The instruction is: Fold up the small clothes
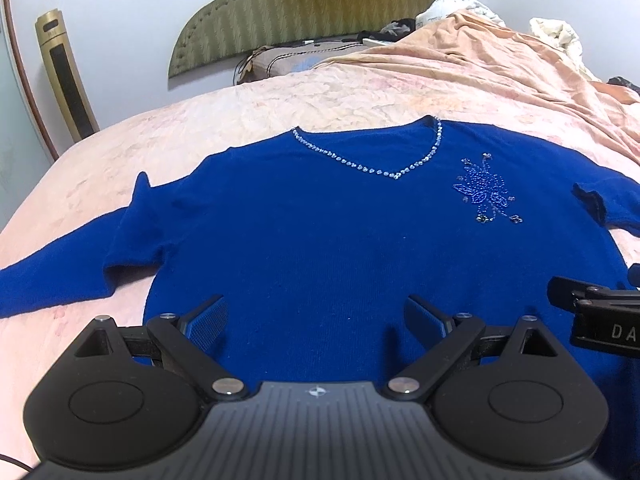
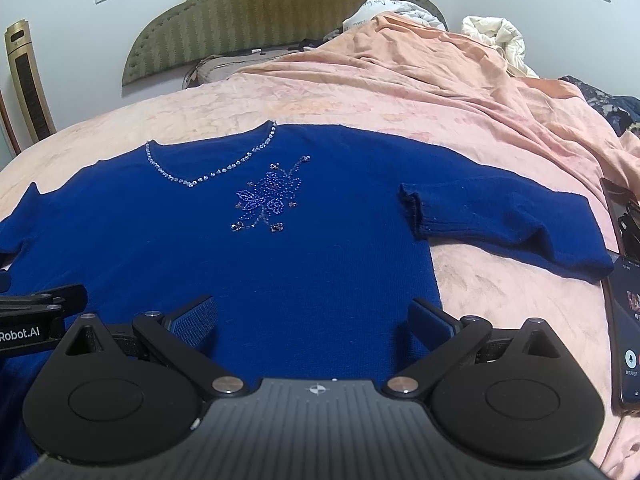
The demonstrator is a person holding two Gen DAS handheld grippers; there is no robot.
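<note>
A royal blue V-neck sweater lies flat, front up, on the pink bed, neckline trimmed with rhinestones and a beaded flower on the chest. It also shows in the right wrist view. Its left sleeve stretches out sideways; its right sleeve is folded back with the cuff on the body. My left gripper is open and empty above the sweater's lower left part. My right gripper is open and empty above the lower right part, near the side seam.
A rumpled orange blanket and white bedding are heaped at the far right. A phone with its screen lit lies at the bed's right edge. A green headboard and a tower fan stand by the wall.
</note>
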